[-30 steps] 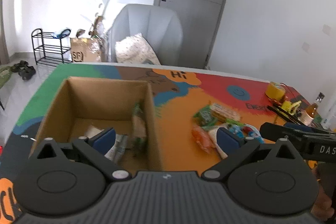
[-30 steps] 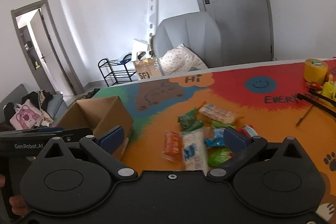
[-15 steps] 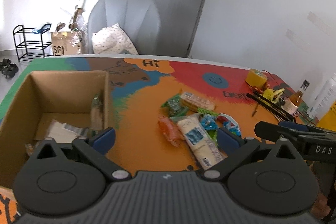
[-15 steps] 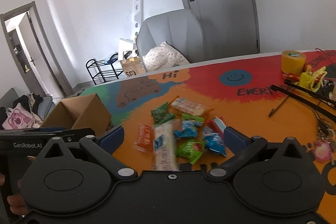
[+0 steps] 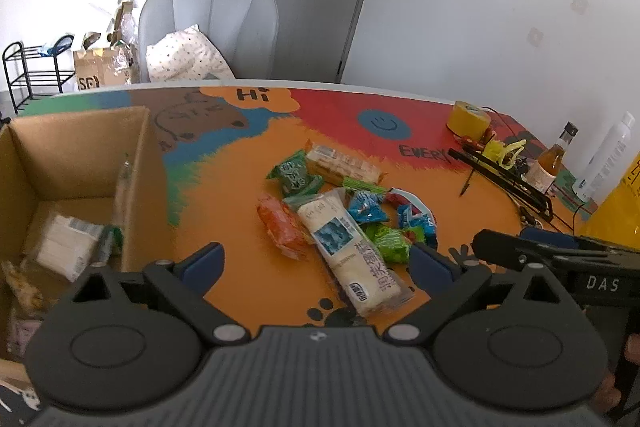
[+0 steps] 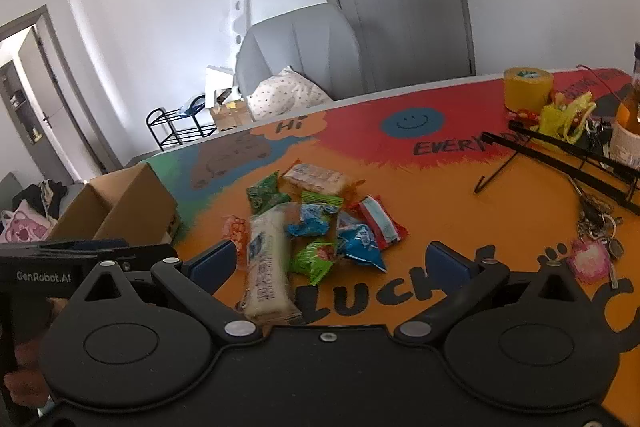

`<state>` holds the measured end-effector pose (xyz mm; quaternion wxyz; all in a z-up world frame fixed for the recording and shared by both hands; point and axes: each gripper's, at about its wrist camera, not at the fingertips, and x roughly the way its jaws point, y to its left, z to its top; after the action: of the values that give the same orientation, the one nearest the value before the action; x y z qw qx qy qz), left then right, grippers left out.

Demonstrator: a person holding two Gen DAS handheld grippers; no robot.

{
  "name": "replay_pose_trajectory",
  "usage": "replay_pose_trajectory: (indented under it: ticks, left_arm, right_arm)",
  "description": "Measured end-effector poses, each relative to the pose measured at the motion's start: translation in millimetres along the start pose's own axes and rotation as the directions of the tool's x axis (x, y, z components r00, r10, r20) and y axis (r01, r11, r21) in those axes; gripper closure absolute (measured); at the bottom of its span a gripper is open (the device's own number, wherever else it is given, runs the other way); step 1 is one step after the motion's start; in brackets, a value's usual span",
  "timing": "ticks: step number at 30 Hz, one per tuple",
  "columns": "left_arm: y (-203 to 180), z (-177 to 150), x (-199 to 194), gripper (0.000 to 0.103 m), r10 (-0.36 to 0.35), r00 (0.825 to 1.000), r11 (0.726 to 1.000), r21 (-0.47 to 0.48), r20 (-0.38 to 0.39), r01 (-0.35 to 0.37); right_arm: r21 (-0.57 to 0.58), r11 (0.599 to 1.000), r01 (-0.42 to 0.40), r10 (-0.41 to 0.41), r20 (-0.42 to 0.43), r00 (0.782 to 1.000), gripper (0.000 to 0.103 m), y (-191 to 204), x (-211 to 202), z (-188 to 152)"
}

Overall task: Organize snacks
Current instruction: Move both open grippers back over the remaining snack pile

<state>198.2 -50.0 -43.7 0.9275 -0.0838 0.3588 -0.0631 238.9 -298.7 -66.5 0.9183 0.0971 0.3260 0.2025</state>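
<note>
the surface (image 5: 224,211) carries a box (image 5: 80,155) on its left side with a few packets already lying on its floor, and a loose pile of snacks (image 5: 344,211) well apart to the box's right. the step in hand looks like reaching for the next snack to carry into the box.

the left hand-held gripper (image 5: 316,265) is spread wide and empty, hovering over the near edge of the pile. the right hand-held gripper (image 6: 340,263) is likewise spread and holds nothing, with the pile just ahead and slightly left of its gap.

the long white pack (image 5: 350,247) is the biggest piece and lies nearest, running lengthwise from the pile toward the left hand-held gripper, its near end between the two fingers. to do this well, i'd take that pack first, across its narrow width near the middle, so it does not droop or swing on the way to the box. it overlaps the orange pack (image 5: 282,227) on its left and touches the green pack (image 5: 390,247) on its right, so a straight lift, not a drag, should keep from scattering them.

the smaller blue pack (image 5: 366,207) and the dark green pack (image 5: 294,177) lie farther back, beyond the fingers' reach for now.
</note>
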Motion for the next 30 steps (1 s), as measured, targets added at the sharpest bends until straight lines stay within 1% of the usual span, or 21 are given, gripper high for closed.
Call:
replay_pose_trajectory:
  ticks: [4, 9, 12, 14, 16, 20, 23, 30]
  left_arm:
    - [-1, -1, 11, 0.017, -0.001, 1.0, 1.0, -0.015, -0.015, 0.001]
    - [-3, 0, 25, 0.026, -0.015, 0.999, 0.999, -0.042, -0.035, 0.013]
    - [-5, 0, 37, 0.035, -0.028, 0.998, 0.998, -0.06, -0.061, 0.024]
    - [-7, -1, 46, 0.039, -0.034, 0.996, 0.997, -0.071, -0.077, 0.028]
    - [-10, -1, 54, 0.043, -0.029, 0.996, 0.997, -0.073, -0.09, 0.022]
    - [-15, 0, 71, 0.045, -0.024, 0.993, 0.996, -0.091, -0.116, 0.013]
    - [-18, 0, 80, 0.046, -0.02, 0.991, 0.995, -0.097, -0.135, 0.007]
    - [-24, -3, 96, 0.046, 0.004, 0.988, 0.996, -0.088, -0.155, -0.018]
  right_arm:
    - [0.014, 1.0, 0.003, -0.003, -0.007, 1.0, 0.007, -6, 6, -2]
    - [0.034, 0.999, 0.006, -0.005, -0.027, 1.0, 0.015, -14, 15, -3]
    - [0.048, 0.999, 0.005, -0.003, -0.034, 0.999, 0.025, -18, 22, -4]
    - [0.063, 0.998, 0.001, 0.002, -0.042, 0.999, 0.034, -22, 27, -4]
    - [0.076, 0.997, -0.001, 0.005, -0.049, 0.999, 0.039, -25, 32, -3]
    - [0.098, 0.995, -0.011, 0.015, -0.044, 0.999, 0.047, -30, 39, 0]
    - [0.109, 0.994, -0.016, 0.02, -0.039, 0.999, 0.051, -32, 45, 4]
    - [0.125, 0.992, -0.023, 0.031, -0.06, 0.998, 0.053, -36, 70, 8]
